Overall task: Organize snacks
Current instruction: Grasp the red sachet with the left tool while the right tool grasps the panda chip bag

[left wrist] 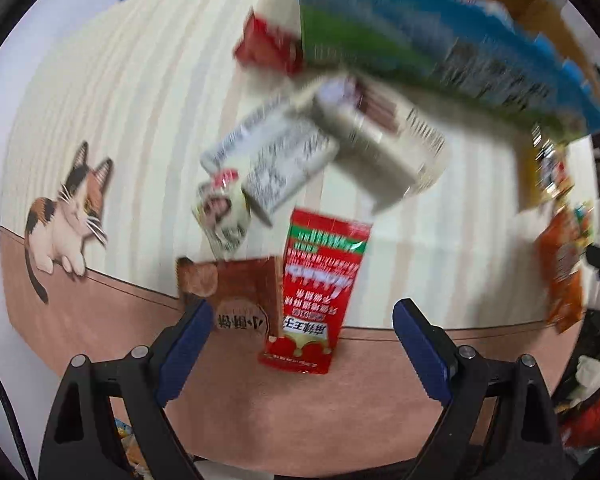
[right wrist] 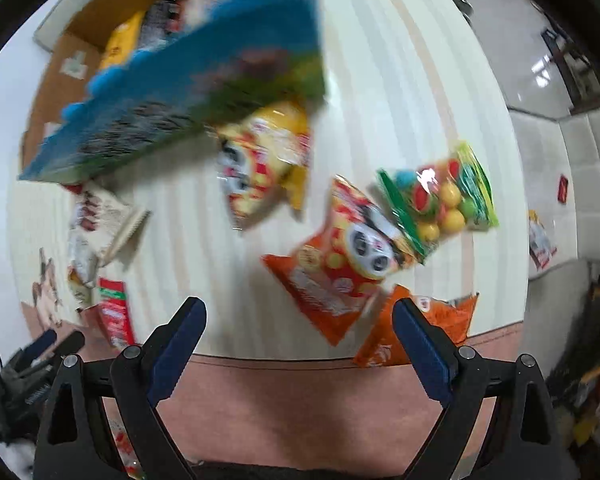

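two panda snack bags [right wrist: 342, 256], one candy-ball bag [right wrist: 440, 196]; left gripper [left wrist: 303, 334] and right gripper [right wrist: 298, 330] both released, empty

Straight ahead of your left tool you have a red packet [left wrist: 320, 292] lying flat, with a brown biscuit packet [left wrist: 236, 296] touching its left edge and pale, blurred packets [left wrist: 268, 168] heaped just beyond them. A large blue and green box [right wrist: 188, 96] stands farther off, in front of an open cardboard box [right wrist: 100, 12] holding more snacks. On the right lie a yellow panda bag [right wrist: 264, 160], an orange panda bag [right wrist: 340, 264], a clear bag of coloured balls [right wrist: 440, 196] overlapping it, and another orange bag [right wrist: 420, 328] nearest you.
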`<action>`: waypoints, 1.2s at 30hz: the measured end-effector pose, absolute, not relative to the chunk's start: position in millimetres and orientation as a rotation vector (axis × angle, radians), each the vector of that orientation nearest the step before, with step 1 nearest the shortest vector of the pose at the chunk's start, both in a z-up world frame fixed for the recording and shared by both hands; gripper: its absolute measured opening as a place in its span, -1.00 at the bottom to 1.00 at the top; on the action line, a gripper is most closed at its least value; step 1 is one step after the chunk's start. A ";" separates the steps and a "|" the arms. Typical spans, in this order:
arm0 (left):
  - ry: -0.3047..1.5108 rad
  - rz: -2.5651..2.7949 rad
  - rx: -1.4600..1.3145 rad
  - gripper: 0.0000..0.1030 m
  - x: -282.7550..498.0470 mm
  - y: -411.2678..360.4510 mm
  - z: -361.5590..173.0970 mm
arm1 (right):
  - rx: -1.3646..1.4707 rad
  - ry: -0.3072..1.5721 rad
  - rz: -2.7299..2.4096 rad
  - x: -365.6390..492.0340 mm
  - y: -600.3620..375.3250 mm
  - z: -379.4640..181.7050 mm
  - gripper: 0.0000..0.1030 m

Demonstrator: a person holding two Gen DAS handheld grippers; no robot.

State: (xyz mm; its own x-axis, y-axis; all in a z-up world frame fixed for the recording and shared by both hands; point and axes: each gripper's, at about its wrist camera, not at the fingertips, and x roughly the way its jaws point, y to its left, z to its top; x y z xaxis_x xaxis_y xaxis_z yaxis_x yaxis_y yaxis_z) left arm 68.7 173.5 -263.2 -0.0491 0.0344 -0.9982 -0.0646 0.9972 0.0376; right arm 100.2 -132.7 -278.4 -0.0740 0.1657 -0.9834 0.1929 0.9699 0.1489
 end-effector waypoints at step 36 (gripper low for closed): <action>1.733 0.033 -0.016 0.30 64.0 147.6 -334.6 | 0.232 1.860 0.052 74.6 -75.2 -337.2 0.24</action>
State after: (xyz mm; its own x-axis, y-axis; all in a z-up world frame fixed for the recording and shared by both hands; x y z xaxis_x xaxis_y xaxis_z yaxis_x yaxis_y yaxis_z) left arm 64.0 147.6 -334.6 -0.1614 0.0085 -0.9869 -0.0296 0.9995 0.0135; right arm 74.6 -75.2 -337.2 -0.2796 0.1856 -0.9420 0.1328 0.9792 0.1535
